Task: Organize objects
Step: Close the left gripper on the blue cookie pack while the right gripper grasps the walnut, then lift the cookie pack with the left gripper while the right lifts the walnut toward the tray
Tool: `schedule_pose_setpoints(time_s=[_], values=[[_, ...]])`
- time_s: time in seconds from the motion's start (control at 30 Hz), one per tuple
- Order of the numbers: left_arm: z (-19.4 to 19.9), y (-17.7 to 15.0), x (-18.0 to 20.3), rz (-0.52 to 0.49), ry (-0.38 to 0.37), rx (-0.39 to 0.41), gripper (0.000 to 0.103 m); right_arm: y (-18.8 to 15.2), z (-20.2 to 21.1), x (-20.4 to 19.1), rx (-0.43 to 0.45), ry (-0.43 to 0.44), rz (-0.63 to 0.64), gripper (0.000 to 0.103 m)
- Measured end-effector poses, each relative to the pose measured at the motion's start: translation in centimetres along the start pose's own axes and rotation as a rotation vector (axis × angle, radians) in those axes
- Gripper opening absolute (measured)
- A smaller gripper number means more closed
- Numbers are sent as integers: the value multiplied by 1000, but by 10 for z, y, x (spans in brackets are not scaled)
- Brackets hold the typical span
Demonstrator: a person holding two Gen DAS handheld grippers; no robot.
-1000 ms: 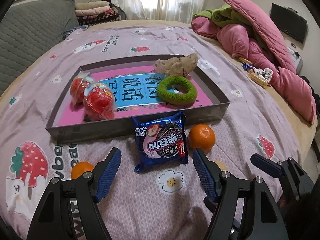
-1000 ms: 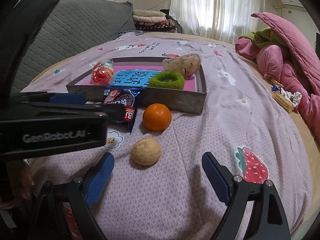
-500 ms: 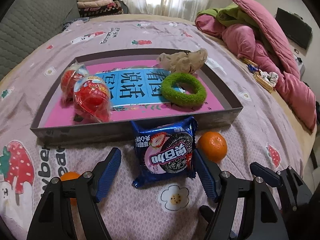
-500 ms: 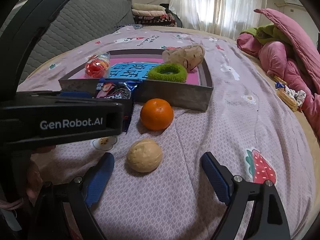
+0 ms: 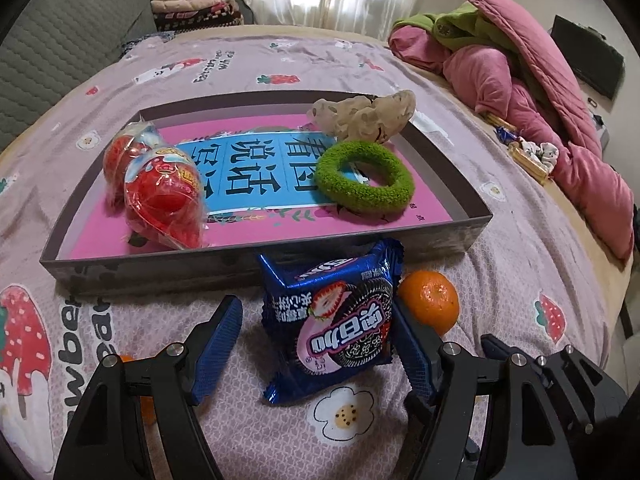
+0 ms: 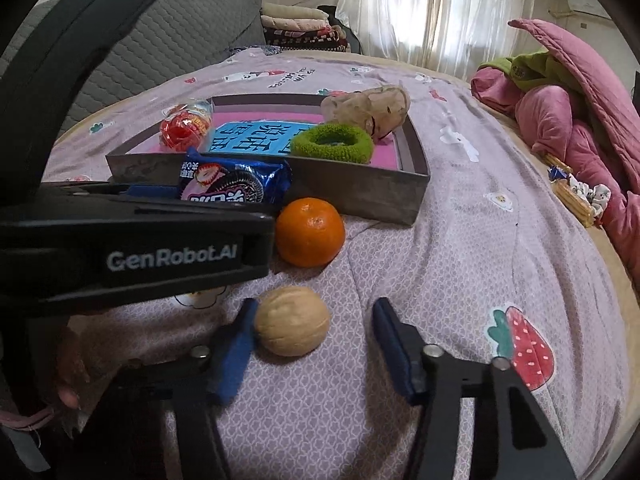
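A blue cookie packet (image 5: pixel 336 320) leans on the front wall of a grey tray (image 5: pixel 160 268) with a pink floor. My left gripper (image 5: pixel 316 308) stands open around the packet: the right finger (image 5: pixel 412 344) is at its edge and the left finger stays apart. An orange (image 5: pixel 428 306) lies just right of it. In the right wrist view a walnut (image 6: pixel 292 320) lies on the bedspread between the fingers of my right gripper (image 6: pixel 316 308), whose jaws are closing. The left pad (image 6: pixel 236 344) is at the walnut and the right pad is clear of it.
The tray (image 6: pixel 360 192) holds two red wrapped sweets (image 5: pixel 160 196), a green ring (image 5: pixel 364 182) and a beige fabric piece (image 5: pixel 364 116). A second orange (image 5: pixel 146 412) shows behind my left finger. Pink quilts (image 5: pixel 540 100) pile at the right, with small snacks (image 5: pixel 528 156) near them.
My left gripper came forward and lower, so the cookie packet now sits between its fingers. The right gripper's jaws narrowed around the walnut.
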State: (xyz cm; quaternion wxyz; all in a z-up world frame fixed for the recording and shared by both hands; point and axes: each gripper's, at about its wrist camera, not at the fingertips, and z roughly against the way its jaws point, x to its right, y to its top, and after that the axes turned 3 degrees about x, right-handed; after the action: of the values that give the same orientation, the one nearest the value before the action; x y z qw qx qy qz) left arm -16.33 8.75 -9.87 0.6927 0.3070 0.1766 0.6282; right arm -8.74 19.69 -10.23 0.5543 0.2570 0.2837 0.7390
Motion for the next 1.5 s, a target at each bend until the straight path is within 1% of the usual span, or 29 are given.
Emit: schedule_pose_setpoints(time_s=[0.1, 0.13, 0.17, 0.23, 0.27, 0.33, 0.37, 0.4, 0.6, 0.83, 0.97, 1.23, 1.5], values=[[-4, 0, 0, 10, -5, -7, 75, 0, 1, 0, 3, -13, 6, 44], [-4, 1, 0, 14, -7, -5, 75, 0, 2, 1, 6, -23, 8, 38], [-5, 1, -1, 15, -10, -5, 75, 0, 2, 2, 8, -29, 7, 35], [-5, 1, -1, 16, -16, -2, 75, 0, 3, 4, 9, -20, -5, 35], [-5, 1, -1, 16, -21, -2, 71, 0, 3, 4, 10, -20, -5, 35], [-3, 0, 0, 13, -34, 3, 56, 0, 4, 4, 15, -24, 1, 35], [-2, -1, 1, 8, -40, 6, 54, 0, 5, 5, 18, -24, 0, 35], [-1, -1, 3, 1, -39, 6, 53, 0, 6, 5, 21, -23, -2, 35], [4, -2, 1, -4, -48, 8, 52, 0, 8, 8, 33, -17, -11, 35], [12, -3, 2, -16, -49, 11, 52, 1, 14, 11, 66, -10, -19, 35], [22, -3, 0, -21, -52, 19, 52, 3, 18, 10, 88, -10, -11, 35], [42, -4, -10, -14, -34, 41, 52, 6, 28, 6, 122, 4, -18, 35], [67, -4, -17, -14, -30, 77, 52, 19, 46, 4, 172, -4, -25, 35]])
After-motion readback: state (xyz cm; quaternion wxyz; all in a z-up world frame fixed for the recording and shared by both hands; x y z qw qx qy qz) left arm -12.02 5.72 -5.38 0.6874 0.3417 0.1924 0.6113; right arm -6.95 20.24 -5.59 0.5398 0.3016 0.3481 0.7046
